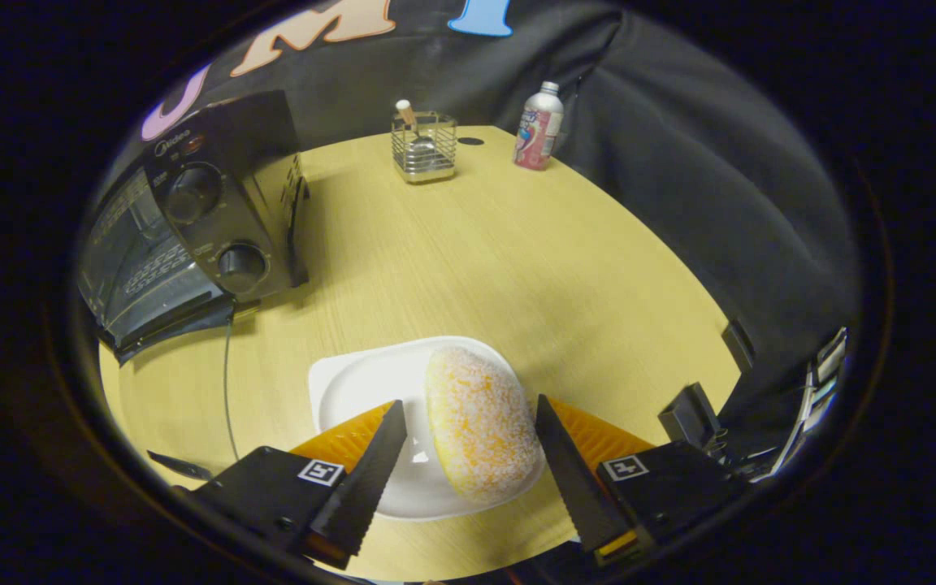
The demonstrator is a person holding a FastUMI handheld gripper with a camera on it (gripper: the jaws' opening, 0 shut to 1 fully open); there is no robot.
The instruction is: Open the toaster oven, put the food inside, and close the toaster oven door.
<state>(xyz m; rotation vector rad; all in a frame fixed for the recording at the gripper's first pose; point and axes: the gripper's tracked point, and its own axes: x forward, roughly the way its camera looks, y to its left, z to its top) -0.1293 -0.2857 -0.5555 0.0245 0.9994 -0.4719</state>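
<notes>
A sugar-dusted bun [480, 422] lies on a white plate [362, 382] on the wooden table [517, 260]. My gripper [472, 414] is open, its two fingers on either side of the bun, with a small gap on the left and the right finger close to the bun's edge. Beyond the fingers and to their left stands the black toaster oven [192, 227]; its glass door [139, 268] appears partly tilted down, and two knobs sit on its right panel.
At the far side of the table stand a wire caddy [424, 146] with a utensil in it and a white bottle [539, 126]. A thin cable [227, 382] runs from the oven across the table. Black clamps [691, 414] sit at the table's right edge.
</notes>
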